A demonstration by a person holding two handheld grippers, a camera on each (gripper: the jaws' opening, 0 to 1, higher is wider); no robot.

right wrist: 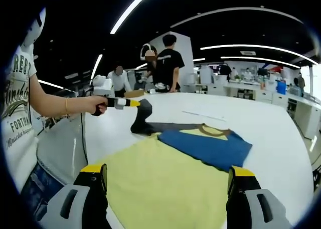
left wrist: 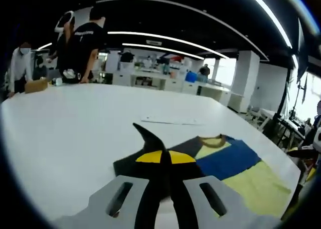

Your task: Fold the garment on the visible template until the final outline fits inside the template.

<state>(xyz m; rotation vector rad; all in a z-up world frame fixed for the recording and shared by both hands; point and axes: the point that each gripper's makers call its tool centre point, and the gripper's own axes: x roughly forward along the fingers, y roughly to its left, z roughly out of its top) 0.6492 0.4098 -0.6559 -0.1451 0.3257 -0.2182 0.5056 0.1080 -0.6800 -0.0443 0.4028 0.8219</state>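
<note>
left gripper view: the left gripper (left wrist: 163, 161) is clenched on a dark sleeve (left wrist: 145, 136) of the garment (left wrist: 235, 169), lifted ahead of its jaws above the table (left wrist: 75, 129); a flat sheet (left wrist: 170, 121), perhaps the template, lies beyond.

right gripper view: the right gripper (right wrist: 168, 181) is released, jaws wide over the yellow cloth; the left gripper (right wrist: 131, 103) pinches the sleeve (right wrist: 143, 116) far ahead, left.

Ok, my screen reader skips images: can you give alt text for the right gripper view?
A yellow, blue and dark garment lies on a white table, its dark sleeve lifted by the left tool. The right tool hovers open in front.
</note>
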